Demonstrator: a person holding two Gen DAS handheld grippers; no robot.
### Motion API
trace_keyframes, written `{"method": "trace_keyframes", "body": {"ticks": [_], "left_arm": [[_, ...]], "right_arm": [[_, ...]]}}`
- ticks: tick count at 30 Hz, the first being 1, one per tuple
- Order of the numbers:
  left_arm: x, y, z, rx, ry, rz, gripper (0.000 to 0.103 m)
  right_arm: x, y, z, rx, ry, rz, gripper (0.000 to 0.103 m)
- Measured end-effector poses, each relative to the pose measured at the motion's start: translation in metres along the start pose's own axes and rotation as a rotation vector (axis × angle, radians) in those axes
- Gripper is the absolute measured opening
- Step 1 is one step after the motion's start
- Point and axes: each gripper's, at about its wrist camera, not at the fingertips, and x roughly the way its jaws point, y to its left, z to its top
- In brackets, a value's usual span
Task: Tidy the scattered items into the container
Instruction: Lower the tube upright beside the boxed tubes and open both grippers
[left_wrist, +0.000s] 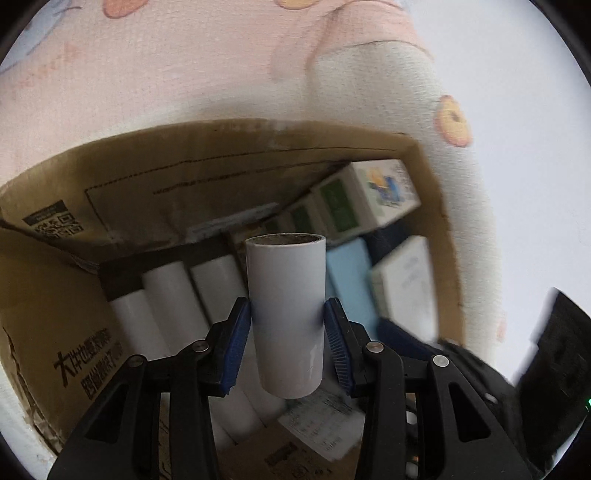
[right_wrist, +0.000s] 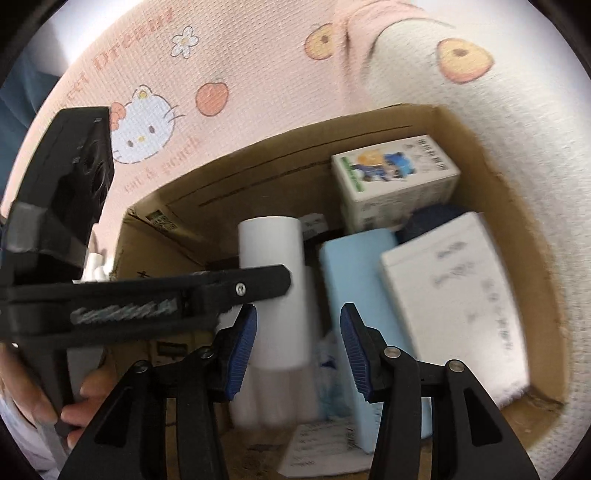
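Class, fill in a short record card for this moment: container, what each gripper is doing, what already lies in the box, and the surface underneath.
Container: open cardboard box
Left gripper: shut on white roll, held upright over the box
Right gripper: open, holding nothing, above the box
Already inside: white rolls side by side, light blue box, white box, cartoon-printed carton
Surface: pink and white printed cloth
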Motion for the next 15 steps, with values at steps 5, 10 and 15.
{"method": "trace_keyframes", "body": {"ticks": [5,10,15], "left_arm": [[0.009,-0.002,0.005,-0.073,-0.037,0.047,0.045],[0.025,-0.003,0.010,-0.110,0.016,0.043,0.045],[0.033,0.016,0.016,-0.206,0.046,-0.019,0.045]], "right_arm": [[-0.013,0.004,-0.004,-0.054,-0.034,-0.110,0.044],[-0.020,0.013,-0.005,-0.140,-0.043,-0.216,0.044],[-0.021,0.022,-0.009,-0.229,-0.056,-0.342,0.044]]}}
